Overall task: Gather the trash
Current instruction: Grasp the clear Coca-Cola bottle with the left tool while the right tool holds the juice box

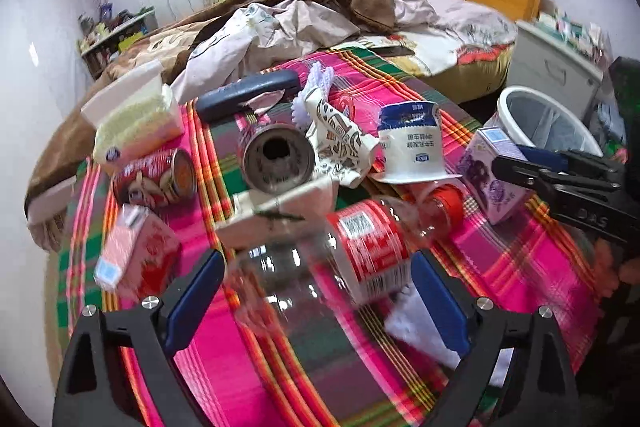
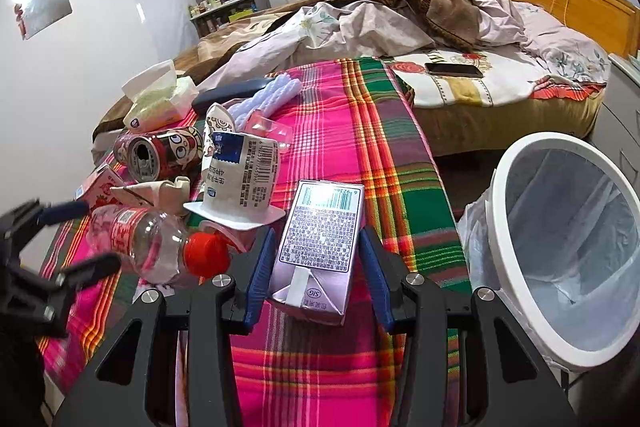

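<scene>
The right gripper (image 2: 316, 267) has its fingers (image 2: 258, 277) drawn in on the lilac drink carton (image 2: 320, 239), one blue pad against each long side, so the carton reads as pinched, though it seems to rest on the plaid cloth (image 2: 360, 131) rather than hang free. Its long axis runs straight away from the wrist, in line with the fingers, barcode end farthest out. The white bin (image 2: 516, 163), lined with a clear bag, stands just to the carton's right, off the edge of the cloth-covered surface (bed or desk, I cannot tell which), its mouth tipped toward the camera.

To the carton's left lies the clear bottle (image 1: 352, 247) with a red label and red cap. The left gripper (image 1: 316, 291) has its fingers spread wide around the bottle's base end, the pads apparently not yet pressing; that view is smeared, so contact is uncertain. The bottle lies on its side, slanting across the fingers, cap toward the carton.

The right hand is nearer the bin, so I judge the carton goes first: lift and swing right. Further left of the carton wait a yogurt cup (image 2: 240, 179) and a red can (image 2: 160, 155).
</scene>
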A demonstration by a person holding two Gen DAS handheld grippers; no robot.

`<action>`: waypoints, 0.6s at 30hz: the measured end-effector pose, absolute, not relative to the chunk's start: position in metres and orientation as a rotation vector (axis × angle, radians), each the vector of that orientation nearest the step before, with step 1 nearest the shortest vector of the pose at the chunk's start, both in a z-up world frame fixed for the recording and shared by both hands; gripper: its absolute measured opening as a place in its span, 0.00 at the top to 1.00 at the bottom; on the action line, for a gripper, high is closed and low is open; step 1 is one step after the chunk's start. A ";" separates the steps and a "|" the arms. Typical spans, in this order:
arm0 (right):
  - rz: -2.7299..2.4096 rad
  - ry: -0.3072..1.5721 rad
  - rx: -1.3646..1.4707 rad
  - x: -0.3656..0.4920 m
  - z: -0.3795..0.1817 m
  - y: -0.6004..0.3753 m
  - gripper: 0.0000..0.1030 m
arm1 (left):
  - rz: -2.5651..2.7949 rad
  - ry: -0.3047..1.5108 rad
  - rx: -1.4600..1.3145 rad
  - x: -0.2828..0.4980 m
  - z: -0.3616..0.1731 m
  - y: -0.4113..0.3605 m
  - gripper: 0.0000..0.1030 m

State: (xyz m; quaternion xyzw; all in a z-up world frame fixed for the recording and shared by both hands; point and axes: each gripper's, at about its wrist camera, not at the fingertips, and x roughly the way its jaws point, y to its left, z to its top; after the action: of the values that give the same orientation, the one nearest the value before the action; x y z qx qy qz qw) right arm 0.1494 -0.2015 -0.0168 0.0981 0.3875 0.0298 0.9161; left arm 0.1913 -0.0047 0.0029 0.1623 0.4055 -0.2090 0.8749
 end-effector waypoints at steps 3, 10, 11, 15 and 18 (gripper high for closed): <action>0.065 0.803 0.211 0.150 -0.018 -0.205 0.56 | -0.498 0.852 0.431 0.198 -0.002 -0.016 0.07; 0.073 0.802 0.212 0.153 -0.020 -0.207 0.56 | -0.540 0.931 0.448 0.211 -0.018 -0.026 0.07; 0.075 0.801 0.209 0.152 -0.020 -0.207 0.57 | -0.540 0.944 0.444 0.213 -0.021 -0.026 0.07; 0.090 0.795 0.185 0.152 -0.019 -0.207 0.56 | -0.524 0.951 0.430 0.213 -0.025 -0.025 0.08; 0.098 0.792 0.166 0.152 -0.019 -0.205 0.56 | -0.510 0.975 0.353 0.212 -0.023 -0.017 0.09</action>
State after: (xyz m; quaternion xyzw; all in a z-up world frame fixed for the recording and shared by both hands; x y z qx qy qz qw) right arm 0.1519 -0.2054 -0.0189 0.0807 0.3851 0.0478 0.9181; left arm 0.2118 -0.0171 -0.0234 0.1670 0.4608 -0.2411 0.8376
